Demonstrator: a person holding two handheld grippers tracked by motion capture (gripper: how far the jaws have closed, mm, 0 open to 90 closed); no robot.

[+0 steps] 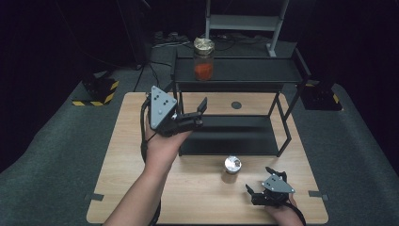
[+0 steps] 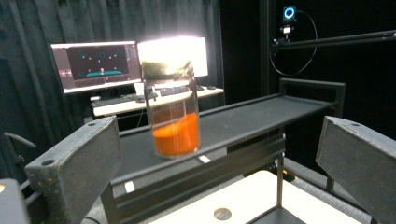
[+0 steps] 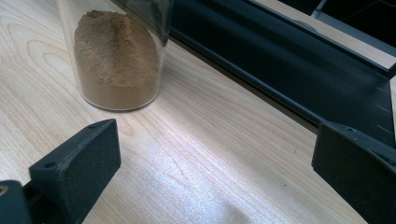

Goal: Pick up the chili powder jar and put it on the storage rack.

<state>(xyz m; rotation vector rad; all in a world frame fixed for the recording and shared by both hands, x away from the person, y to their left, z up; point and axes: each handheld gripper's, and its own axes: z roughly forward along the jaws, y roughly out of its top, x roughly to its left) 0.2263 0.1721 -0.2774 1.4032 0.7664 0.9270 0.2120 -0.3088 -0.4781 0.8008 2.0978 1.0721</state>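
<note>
High view: the left gripper (image 1: 200, 113), jaws spread wide and empty, is held above the wooden table (image 1: 122, 155) in front of a black 2-tier shelf (image 1: 282, 70). A jar of orange powder (image 1: 203, 59) (metal-lidded, upright) stands on the upper tier near its left end, beyond and apart from the jaws; in the left gripper view it (image 2: 172, 109) appears between them, farther off. The right gripper (image 1: 259, 183), likewise spread and empty, rests low at the table's near right. A jar of brown powder (image 1: 232, 168) stands on the table just ahead of it, beside the shelf's lower tier (image 3: 289, 65).
</note>
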